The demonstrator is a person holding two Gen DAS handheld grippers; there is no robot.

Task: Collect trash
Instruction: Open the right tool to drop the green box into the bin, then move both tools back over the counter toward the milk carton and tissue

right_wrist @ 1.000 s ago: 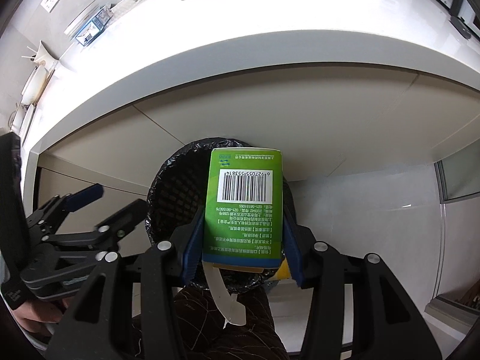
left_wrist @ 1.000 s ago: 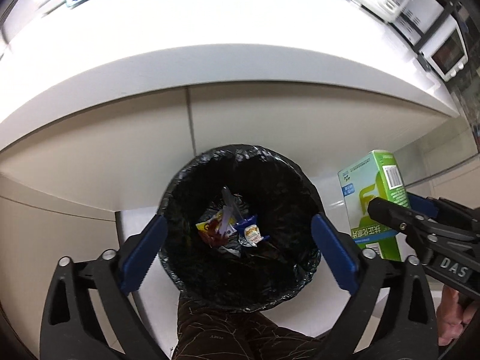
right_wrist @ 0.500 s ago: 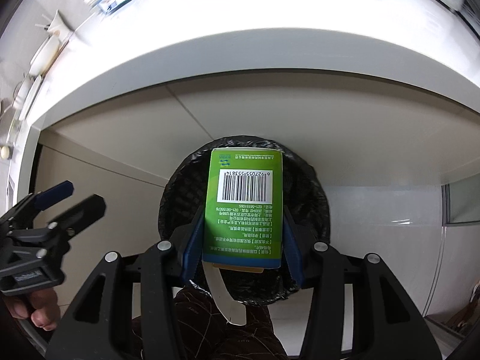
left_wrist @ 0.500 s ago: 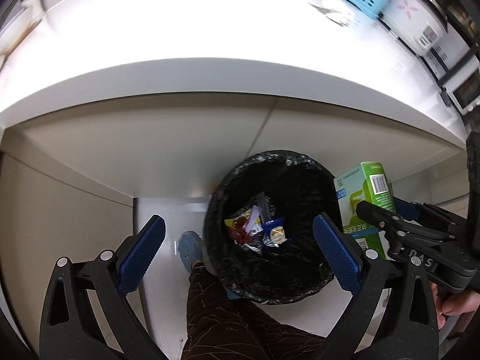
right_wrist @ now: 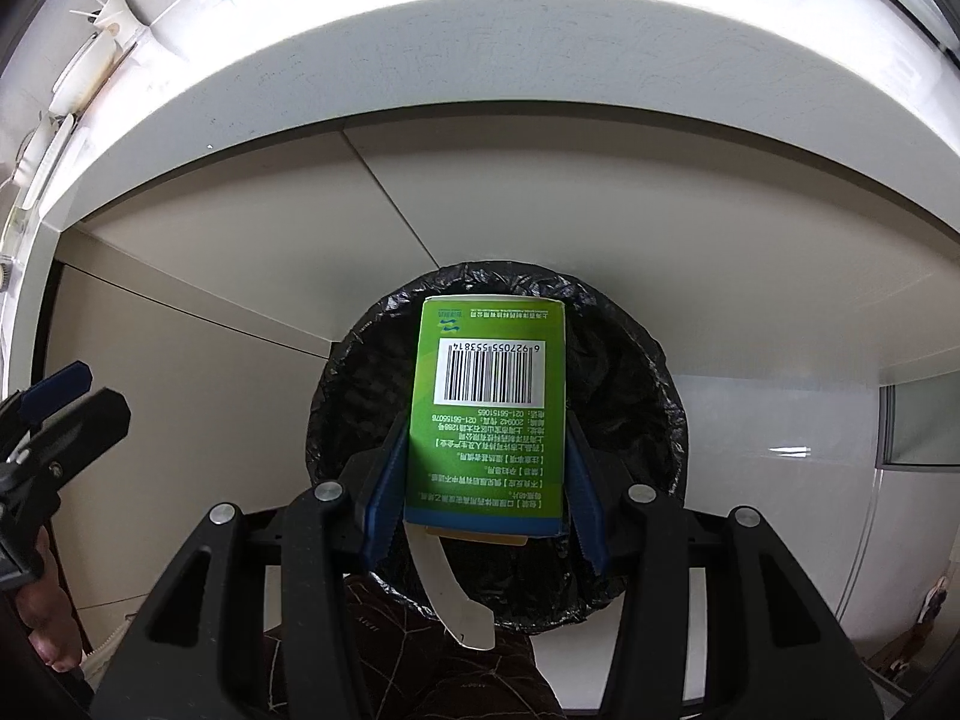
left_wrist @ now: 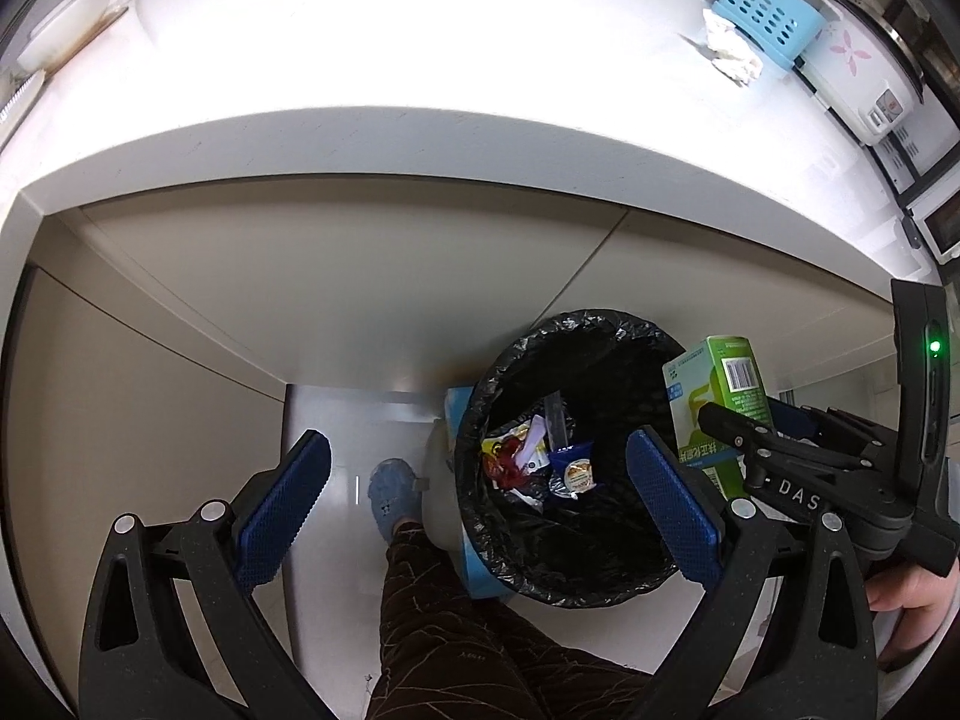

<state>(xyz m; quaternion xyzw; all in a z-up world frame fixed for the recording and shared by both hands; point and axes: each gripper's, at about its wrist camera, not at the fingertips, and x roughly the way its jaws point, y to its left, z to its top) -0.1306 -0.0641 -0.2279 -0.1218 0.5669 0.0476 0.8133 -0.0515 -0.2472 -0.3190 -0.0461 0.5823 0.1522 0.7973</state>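
Note:
My right gripper [right_wrist: 483, 480] is shut on a green box [right_wrist: 489, 414] with a barcode and holds it above the black-lined trash bin [right_wrist: 636, 396]. A white flap hangs from the box's open end. In the left wrist view the green box [left_wrist: 714, 396] is over the bin's [left_wrist: 576, 564] right rim, held by the right gripper [left_wrist: 729, 426]. Several wrappers [left_wrist: 540, 462] lie in the bin's bottom. My left gripper [left_wrist: 480, 498] is open and empty, above the bin's left side and the floor.
A white counter [left_wrist: 420, 90] overhangs the bin. On it stand a blue basket [left_wrist: 762, 15], a crumpled tissue [left_wrist: 729, 51] and a rice cooker [left_wrist: 864, 72]. The person's leg [left_wrist: 444, 612] and blue shoe [left_wrist: 390, 492] are beside the bin.
My left gripper has moved left, so the bin sits further right in its view. My right gripper has centred the green box over the bin.

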